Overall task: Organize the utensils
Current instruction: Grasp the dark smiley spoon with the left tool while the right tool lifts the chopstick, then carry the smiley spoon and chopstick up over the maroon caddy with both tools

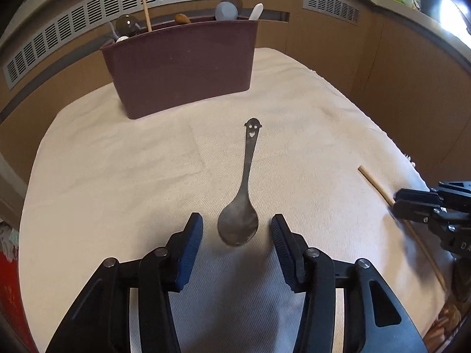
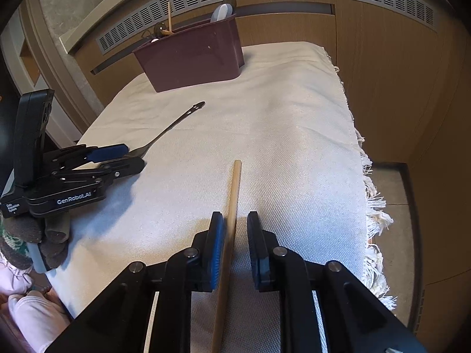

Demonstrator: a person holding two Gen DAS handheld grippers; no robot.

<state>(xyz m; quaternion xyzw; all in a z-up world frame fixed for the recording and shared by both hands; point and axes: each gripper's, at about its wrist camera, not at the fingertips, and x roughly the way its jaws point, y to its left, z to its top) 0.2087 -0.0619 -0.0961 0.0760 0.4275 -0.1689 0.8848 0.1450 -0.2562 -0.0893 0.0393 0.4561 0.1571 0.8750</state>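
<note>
A dark metal spoon (image 1: 239, 223) with a smiley-face handle lies on the white cloth (image 1: 117, 176); its bowl sits between the fingers of my open left gripper (image 1: 237, 224). The spoon also shows in the right wrist view (image 2: 170, 129). A wooden chopstick (image 2: 231, 214) lies between the jaws of my right gripper (image 2: 235, 220), which are open around it with a gap on the right side. The chopstick (image 1: 376, 186) and right gripper (image 1: 412, 206) appear at the right of the left wrist view. A maroon utensil bin (image 1: 182, 64) stands at the far end, holding spoons and a chopstick.
The cloth-covered table has a fringed right edge (image 2: 371, 182). Wooden wall panels with vent grilles (image 1: 117, 3) stand behind the bin. The left gripper (image 2: 88, 164) and the person's gloved hand (image 2: 44, 235) are at the left of the right wrist view.
</note>
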